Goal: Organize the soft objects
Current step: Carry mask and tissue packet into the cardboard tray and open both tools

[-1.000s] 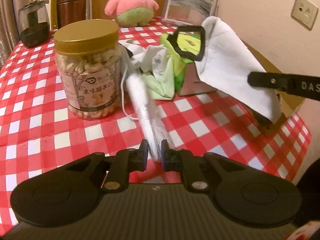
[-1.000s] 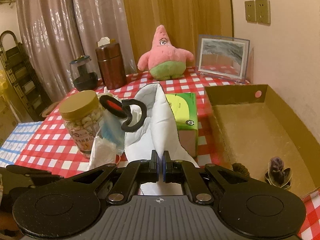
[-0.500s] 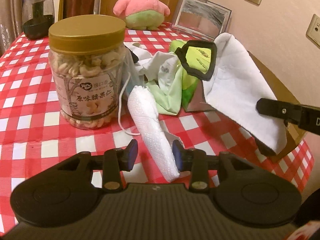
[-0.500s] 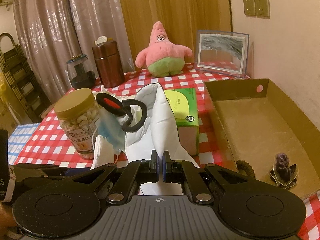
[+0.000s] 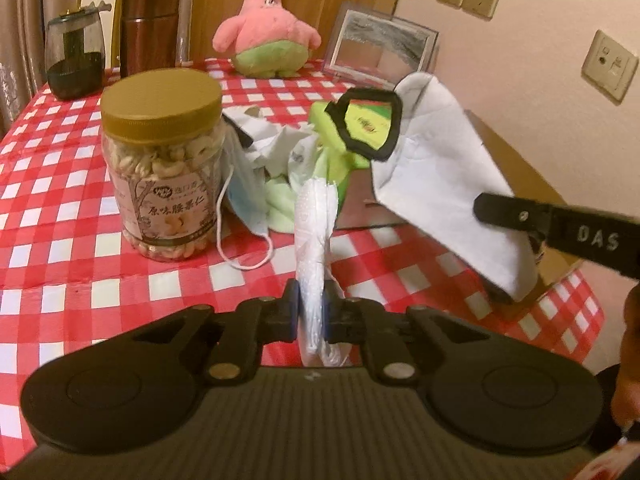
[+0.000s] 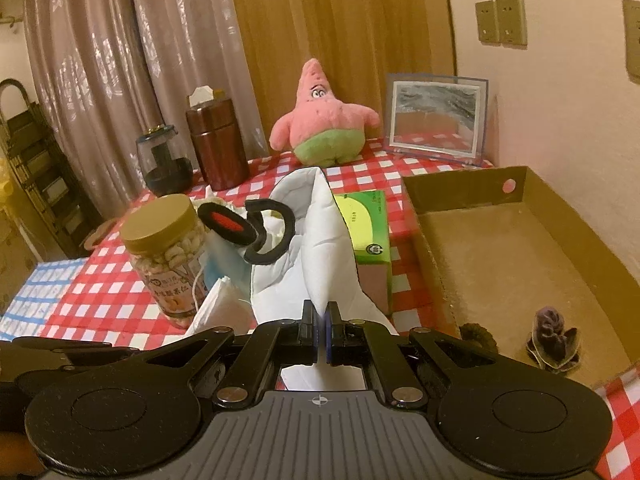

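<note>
Red-and-white checked tablecloth [image 5: 60,208] covers the table where the sorting is under way. At its near edge the left gripper [image 5: 311,312] is closing its jaws on a white dimpled tissue pad [image 5: 314,232], and the pads already press both faces of it; the pad rises upright from the grip, and its top tilts toward the heap of pale green and white cloths [image 5: 288,168]. The right gripper [image 6: 320,320] is clamped tight on a fold of white quilted cloth with a black strap loop [image 6: 304,248], held up off the table.

Beyond them stand a clear plastic jar of cashews with a gold lid [image 5: 162,168], a light blue face mask with white ear cord [image 5: 244,200] leaning beside it, and a green tissue box [image 6: 366,228]. To the right lies the open brown cardboard tray [image 6: 560,240], holding a dark fabric piece [image 6: 554,338], probably a scrunchie.

For a clean finish, let the left jaws close fully before lifting, then raise the pad straight up so the mask cord, which lies just beside it, is not snagged. Carry each piece over the tray wall before letting go.
</note>
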A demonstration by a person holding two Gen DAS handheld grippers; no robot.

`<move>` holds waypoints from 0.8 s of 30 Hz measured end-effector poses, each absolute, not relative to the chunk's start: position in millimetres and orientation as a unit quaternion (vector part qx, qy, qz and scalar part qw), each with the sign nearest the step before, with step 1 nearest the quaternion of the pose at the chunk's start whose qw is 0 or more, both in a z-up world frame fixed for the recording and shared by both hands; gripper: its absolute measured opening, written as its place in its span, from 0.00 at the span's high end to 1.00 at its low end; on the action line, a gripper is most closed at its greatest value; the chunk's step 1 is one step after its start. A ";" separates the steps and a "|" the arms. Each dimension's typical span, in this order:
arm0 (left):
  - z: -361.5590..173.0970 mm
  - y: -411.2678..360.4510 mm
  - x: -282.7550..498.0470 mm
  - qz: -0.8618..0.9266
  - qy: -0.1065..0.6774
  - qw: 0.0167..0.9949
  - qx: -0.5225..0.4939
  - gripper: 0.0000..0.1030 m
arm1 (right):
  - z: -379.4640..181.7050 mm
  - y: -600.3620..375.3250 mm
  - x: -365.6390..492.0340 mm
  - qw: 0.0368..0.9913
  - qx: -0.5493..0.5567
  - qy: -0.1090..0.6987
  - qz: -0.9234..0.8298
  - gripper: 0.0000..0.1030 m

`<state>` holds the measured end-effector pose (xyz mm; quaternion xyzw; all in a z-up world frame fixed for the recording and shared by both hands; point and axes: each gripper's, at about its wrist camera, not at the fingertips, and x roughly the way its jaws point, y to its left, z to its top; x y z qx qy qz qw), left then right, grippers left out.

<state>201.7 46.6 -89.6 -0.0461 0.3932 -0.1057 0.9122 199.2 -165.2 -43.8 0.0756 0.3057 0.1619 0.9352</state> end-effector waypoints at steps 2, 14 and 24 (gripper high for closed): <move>-82.8 43.8 197.8 -0.107 0.389 0.914 -0.048 0.91 | -39.9 -168.9 197.4 0.937 0.080 0.302 0.158 0.97; -34.8 -6.9 205.4 -0.145 0.349 0.925 -0.049 0.91 | 2.8 -231.9 188.0 0.952 0.110 0.266 0.104 0.97; -17.7 -79.5 238.3 -0.198 0.335 0.920 -0.052 0.91 | 1.2 -319.5 211.8 0.951 0.128 0.278 0.041 0.97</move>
